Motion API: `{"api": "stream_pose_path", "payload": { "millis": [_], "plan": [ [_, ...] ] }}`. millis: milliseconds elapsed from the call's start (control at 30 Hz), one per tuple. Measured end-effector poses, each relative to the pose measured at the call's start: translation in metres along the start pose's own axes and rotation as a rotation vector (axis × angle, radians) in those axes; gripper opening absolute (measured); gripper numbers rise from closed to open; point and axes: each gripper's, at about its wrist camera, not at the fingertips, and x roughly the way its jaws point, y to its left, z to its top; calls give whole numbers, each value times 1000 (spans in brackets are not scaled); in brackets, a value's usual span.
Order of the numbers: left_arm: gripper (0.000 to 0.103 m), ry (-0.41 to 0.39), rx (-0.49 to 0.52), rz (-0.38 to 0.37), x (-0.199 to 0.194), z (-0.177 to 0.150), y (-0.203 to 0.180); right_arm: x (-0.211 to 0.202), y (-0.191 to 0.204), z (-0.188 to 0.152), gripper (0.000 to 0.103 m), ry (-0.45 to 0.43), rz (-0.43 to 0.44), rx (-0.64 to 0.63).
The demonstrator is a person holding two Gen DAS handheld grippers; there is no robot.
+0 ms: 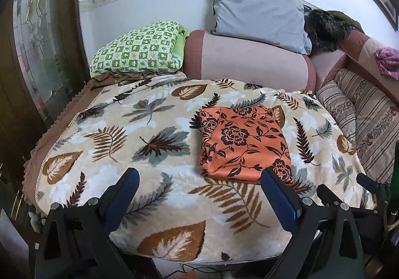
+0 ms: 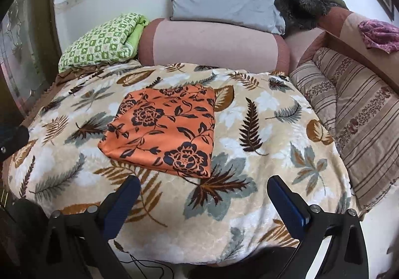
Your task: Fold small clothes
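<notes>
We see the folded orange cloth [image 1: 243,140] [image 2: 163,127] lying flat on the leaf blanket [image 1: 139,129] [image 2: 261,129]. Our left gripper [image 1: 199,176] and right gripper [image 2: 203,184] both hang spread wide and empty, just short of the cloth's near edge, touching nothing.

We see both wrist views lit by soft, even daylight, bright enough that the white wall [image 1: 154,2] washes out slightly. Shadows are faint; the darkest patches sit under the blanket's [image 1: 119,134] front edge. Fisheye distortion bows the wall trim and bends the blanket's sides, with black vignetting in the corners. The centre is sharp; the glass door [image 1: 37,37] at left smears softly.
</notes>
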Motion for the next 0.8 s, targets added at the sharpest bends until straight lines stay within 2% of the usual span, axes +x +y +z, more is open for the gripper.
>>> {"api": "stream_pose_path", "payload": {
  "millis": [333,800],
  "plan": [
    [98,-31,-14,36,-2,3,3,-13,4,6,103,-44,-4,-10],
    [98,22,45,84,14,6,-2,-2,9,8,103,-29,-2,-28]
  ]
}}
